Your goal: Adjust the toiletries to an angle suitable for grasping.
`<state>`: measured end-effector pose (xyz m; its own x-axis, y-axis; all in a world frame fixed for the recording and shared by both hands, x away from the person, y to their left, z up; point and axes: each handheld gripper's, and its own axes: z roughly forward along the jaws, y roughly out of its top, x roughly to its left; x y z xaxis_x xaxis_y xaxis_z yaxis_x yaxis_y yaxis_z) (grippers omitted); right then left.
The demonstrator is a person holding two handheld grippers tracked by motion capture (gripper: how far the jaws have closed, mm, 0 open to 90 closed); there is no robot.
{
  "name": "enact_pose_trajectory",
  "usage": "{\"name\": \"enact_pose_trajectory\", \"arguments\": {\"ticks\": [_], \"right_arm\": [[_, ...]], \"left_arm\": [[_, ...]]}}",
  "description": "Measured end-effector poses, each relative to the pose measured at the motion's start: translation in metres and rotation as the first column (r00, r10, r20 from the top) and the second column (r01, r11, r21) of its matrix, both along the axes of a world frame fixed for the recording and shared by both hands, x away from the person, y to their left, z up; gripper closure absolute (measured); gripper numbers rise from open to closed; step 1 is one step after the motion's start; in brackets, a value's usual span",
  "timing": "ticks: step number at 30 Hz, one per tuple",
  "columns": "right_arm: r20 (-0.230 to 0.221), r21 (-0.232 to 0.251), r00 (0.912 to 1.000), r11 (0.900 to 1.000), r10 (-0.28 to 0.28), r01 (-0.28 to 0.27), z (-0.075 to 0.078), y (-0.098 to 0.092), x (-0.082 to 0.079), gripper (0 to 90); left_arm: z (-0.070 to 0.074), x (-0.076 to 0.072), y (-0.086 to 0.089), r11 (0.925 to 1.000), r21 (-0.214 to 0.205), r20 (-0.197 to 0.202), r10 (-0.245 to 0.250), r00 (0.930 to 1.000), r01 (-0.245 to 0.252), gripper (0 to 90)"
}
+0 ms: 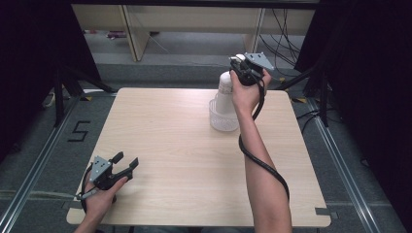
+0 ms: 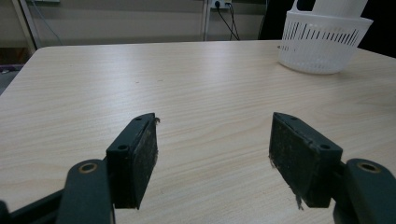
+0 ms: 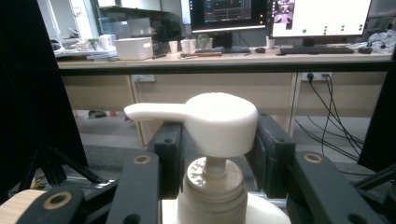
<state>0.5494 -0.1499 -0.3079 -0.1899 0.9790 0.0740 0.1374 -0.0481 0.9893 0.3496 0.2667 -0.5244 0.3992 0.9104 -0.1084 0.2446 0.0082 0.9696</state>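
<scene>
My right claw (image 3: 215, 154) is clamped on the white plastic pump bottle (image 1: 225, 92), one black jaw at each side of it just below the pump head (image 3: 205, 122), at the threaded neck. The bottle stands upright in the small white slotted plastic basket (image 1: 221, 121), which sits near the far edge of the light wooden bench (image 1: 184, 155), towards its far right corner. My wrist is cocked high above it.

As I judge it, the step is moving the bottle in or out of that basket. To do it well I would keep the grip square on the neck, travel straight up or down so the base clears the rim without tipping the light basket, and keep the spout clear of my jaws.

My left claw (image 1: 125, 161) rests by the near left corner of the bench, jaws apart with nothing between them, well away from the basket (image 2: 322, 44). It could come over to steady the basket if it shifts.
</scene>
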Motion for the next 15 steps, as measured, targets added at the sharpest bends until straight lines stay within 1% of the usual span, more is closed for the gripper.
{"name": "enact_pose_trajectory", "arguments": {"ticks": [3, 4, 6, 7, 10, 11, 13, 14, 15], "right_arm": [[0.003, -0.012, 1.0000, 0.9999, 0.002, -0.002, -0.0017, -0.0008, 0.0006, 60.1], [-0.003, -0.005, 1.0000, 1.0000, 0.001, -0.001, -0.0022, -0.0004, 0.0002, 60.1], [-0.002, -0.005, 1.0000, 1.0000, 0.000, 0.000, -0.0035, -0.0003, 0.0007, 60.0], [-0.001, -0.014, 1.0000, 0.9999, 0.003, -0.003, -0.0041, -0.0009, 0.0004, 60.1], [-0.013, 0.000, 0.9999, 1.0000, -0.001, 0.001, -0.0057, 0.0002, -0.0004, 60.1], [-0.008, -0.010, 1.0000, 0.9999, 0.002, -0.002, -0.0065, -0.0004, 0.0000, 60.1], [-0.011, -0.014, 0.9999, 0.9999, 0.007, -0.007, -0.0079, -0.0003, -0.0002, 60.0], [-0.012, -0.004, 0.9999, 1.0000, 0.002, -0.002, -0.0090, 0.0006, -0.0008, 60.0], [-0.009, -0.021, 0.9999, 0.9998, 0.006, -0.007, -0.0098, 0.0000, -0.0007, 60.0]], "left_arm": [[0.0000, 0.0000, 0.0000, 1.0000, 0.000, 0.000, 0.000, 1.0000, 0.000, 31.9], [0.0000, 0.0000, 0.0001, 1.0000, 0.000, 0.000, -0.001, 1.0000, 0.001, 31.9], [0.0000, 0.0000, 0.0000, 1.0000, -0.001, 0.000, 0.000, 1.0000, 0.000, 31.9], [0.0000, 0.0000, 0.0000, 1.0000, 0.000, 0.000, -0.001, 1.0000, 0.001, 31.9], [0.0002, -0.0003, -0.0001, 1.0000, 0.003, -0.002, 0.000, 1.0000, 0.000, 31.9], [0.0005, -0.0008, 0.0000, 1.0000, 0.007, -0.007, 0.003, 1.0000, -0.003, 31.9], [0.0000, 0.0000, -0.0001, 1.0000, 0.002, 0.001, -0.002, 1.0000, 0.002, 31.9], [0.0007, -0.0012, -0.0001, 0.9999, 0.010, -0.012, 0.006, 0.9999, -0.006, 31.9], [0.0007, -0.0010, -0.0001, 0.9999, 0.009, -0.010, 0.005, 0.9999, -0.005, 31.9]]}}
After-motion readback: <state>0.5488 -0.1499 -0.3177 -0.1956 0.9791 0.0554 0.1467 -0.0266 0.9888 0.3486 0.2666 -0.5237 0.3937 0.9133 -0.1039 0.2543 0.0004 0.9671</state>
